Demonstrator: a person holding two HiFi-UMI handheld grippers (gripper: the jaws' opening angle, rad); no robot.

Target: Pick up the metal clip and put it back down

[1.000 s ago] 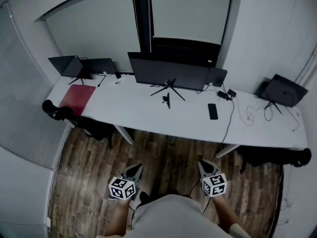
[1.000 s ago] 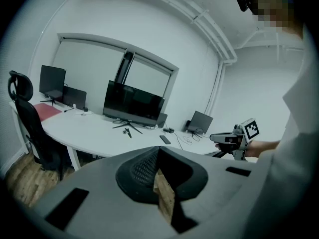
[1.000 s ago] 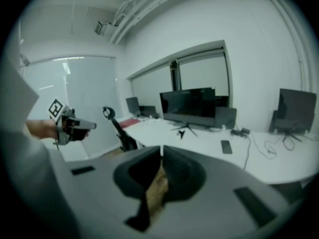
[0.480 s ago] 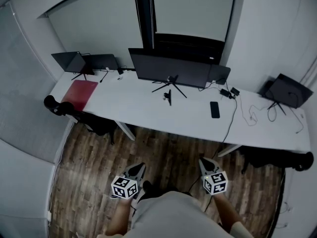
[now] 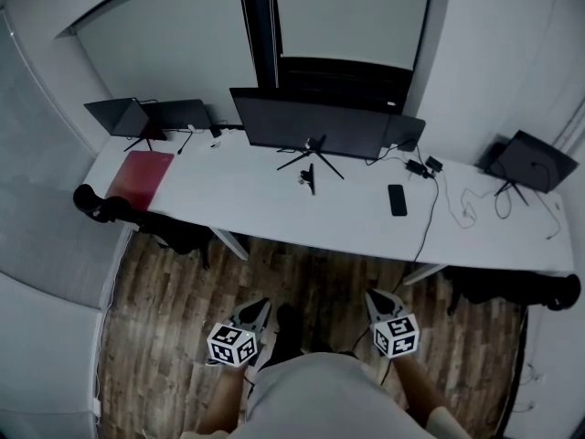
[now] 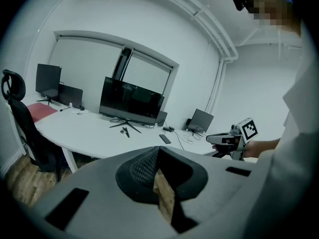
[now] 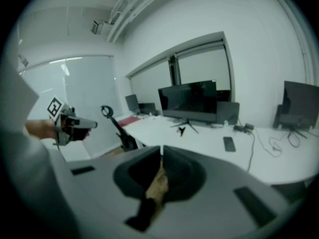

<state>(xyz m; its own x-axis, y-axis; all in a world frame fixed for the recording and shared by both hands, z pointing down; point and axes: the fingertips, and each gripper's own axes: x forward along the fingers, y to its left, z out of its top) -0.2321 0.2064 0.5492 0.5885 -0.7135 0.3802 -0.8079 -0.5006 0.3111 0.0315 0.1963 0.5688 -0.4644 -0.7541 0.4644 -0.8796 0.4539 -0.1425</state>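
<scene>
Okay, left tool (image 5: 255,308) and right tool (image 5: 375,298) both closed, empty.
Metal clip (image 5: 311,179), probably that dark speck on the counter (image 5: 247,210), lies far ahead, between them.

The person stands with the pale-shirted torso (image 5: 306,393) at the bottom of the head view and both bare forearms reaching forward and down, the left forearm (image 5: 219,408) and the right forearm (image 5: 417,397) well apart on either side of it. The grey two-jaw left gripper (image 5: 258,306), with its black-and-white marker cube on top, points ahead and leans slightly inward; its jaws are pressed together tip to tip with nothing between them. The matching grey right gripper (image 5: 373,296) is held at about the same height, also leaning slightly inward, jaws likewise closed on nothing. The two grippers are held apart, not touching.
</scene>
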